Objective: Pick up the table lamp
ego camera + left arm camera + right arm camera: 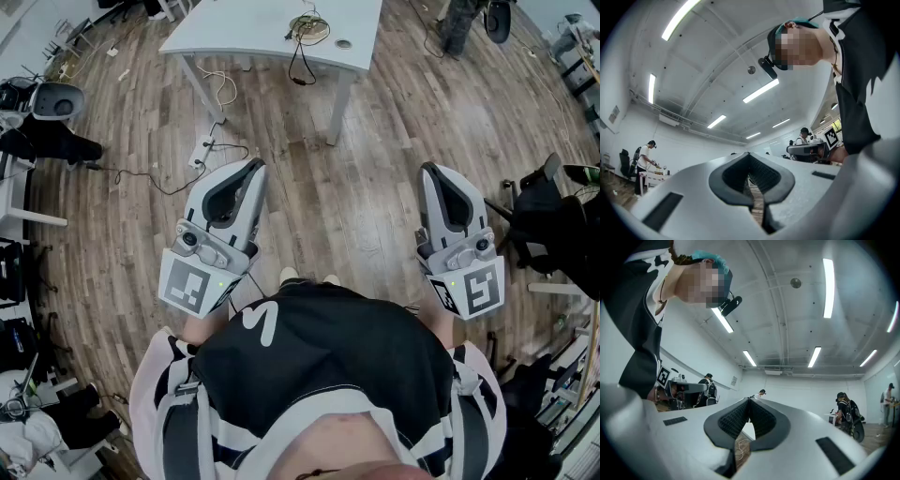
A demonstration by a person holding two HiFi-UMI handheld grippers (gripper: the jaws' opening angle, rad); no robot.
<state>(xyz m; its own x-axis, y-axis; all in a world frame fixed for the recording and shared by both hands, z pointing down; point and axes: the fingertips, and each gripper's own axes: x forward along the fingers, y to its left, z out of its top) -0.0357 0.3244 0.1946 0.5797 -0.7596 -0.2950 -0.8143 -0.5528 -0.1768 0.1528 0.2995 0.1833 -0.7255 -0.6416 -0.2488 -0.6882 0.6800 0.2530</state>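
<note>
Brown wood-plank floor (375, 187) carries a white rectangular table (253, 28) with what may be coiled cable (307, 28); grey-white left gripper (251, 171) and right gripper (433, 173) hover, jaws pressed together, empty.

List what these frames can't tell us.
- Table lamp: in no view.
- White table, head view: far side cut by the top edge; the tangle on it too small to name.
- Left gripper view, right gripper view: tilted up at the ceiling; the left tool and right tool bodies block most of the floor.
</note>
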